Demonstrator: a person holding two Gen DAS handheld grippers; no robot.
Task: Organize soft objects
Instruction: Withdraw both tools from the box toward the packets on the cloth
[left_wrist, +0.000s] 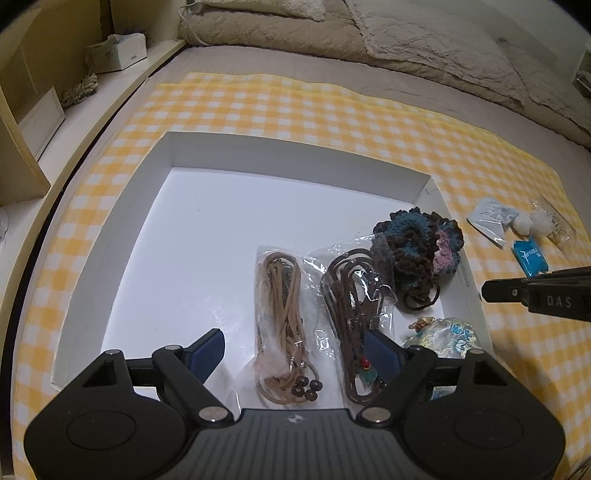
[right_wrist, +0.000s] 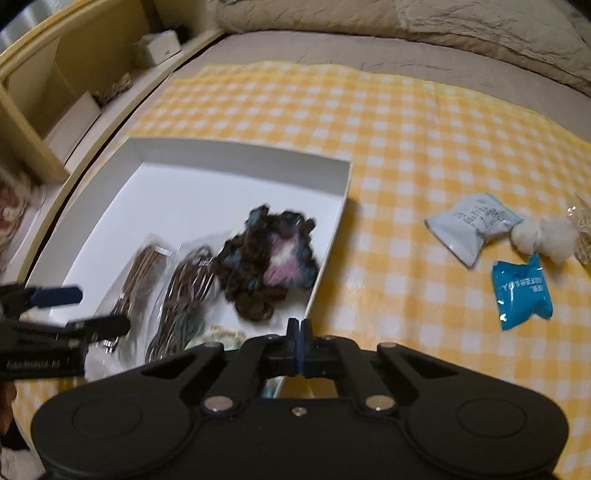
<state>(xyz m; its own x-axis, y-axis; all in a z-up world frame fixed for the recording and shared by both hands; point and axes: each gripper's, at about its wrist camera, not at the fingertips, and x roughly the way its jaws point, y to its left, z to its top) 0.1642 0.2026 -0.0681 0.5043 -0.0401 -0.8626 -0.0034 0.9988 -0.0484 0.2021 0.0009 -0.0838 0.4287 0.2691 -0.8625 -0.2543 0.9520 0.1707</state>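
Left gripper (left_wrist: 297, 350) is angled steeply down, jaws spread wide with nothing pinched. Right gripper (right_wrist: 299, 334) tilts down too, blue pads pressed together, empty.

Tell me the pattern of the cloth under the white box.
Yellow-and-white gingham check cloth, clearest in the right wrist view.

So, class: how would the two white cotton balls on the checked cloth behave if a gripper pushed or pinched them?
The cotton balls look fluffy and loosely packed, so they would probably squash under a pinch. They seem very light, likely to skid or roll across the cloth if nudged. Their wispy edges might snag on the pads.
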